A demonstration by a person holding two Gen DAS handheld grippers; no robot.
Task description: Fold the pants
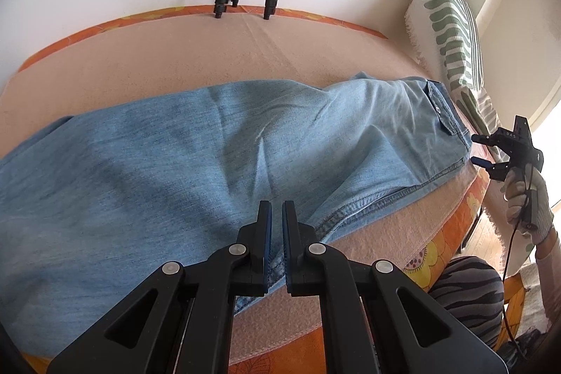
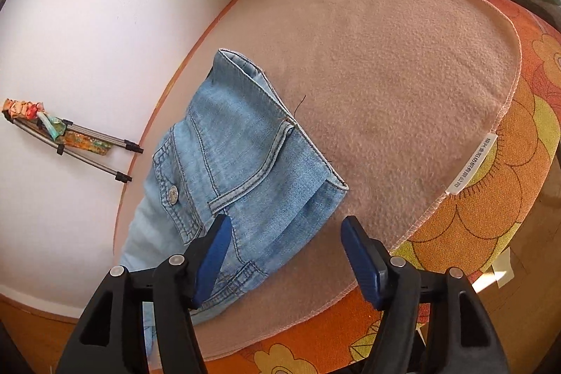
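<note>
The light blue jeans [image 1: 217, 142] lie flat on the pink blanket [image 1: 196, 48] that covers the bed, and they look folded once, one leg on top of the other. The waistband end with the little metal button [image 2: 171, 194] is the end nearest the green-and-white pillow [image 1: 452, 34], and the legs stretch far away from the pillow.

The left gripper [image 1: 277, 226] is down at the near long edge of the jeans, about the middle of them. Its two fingers are squeezed together and a strip of the seamed edge runs between the blue pads [image 1: 269, 233], so it looks clamped on the denim there.

The right gripper [image 2: 285, 233] is at the waistband end, just beside the corner near the belt loop. Its fingers stand wide apart. One blue pad sits over the cloth and the other is over bare blanket. Nothing is pinched between them, and the waist lies loose on the blanket.

I think this is the gap between two folds. The lengthwise fold looks done, and the short fold, end to end, is not yet done.

Next, I guess the right gripper needs to slide onto the waistband corner and close on both layers at once. Then both hands would have to lift together, so the jeans bend in the middle and do not slip apart or bunch up.
</note>
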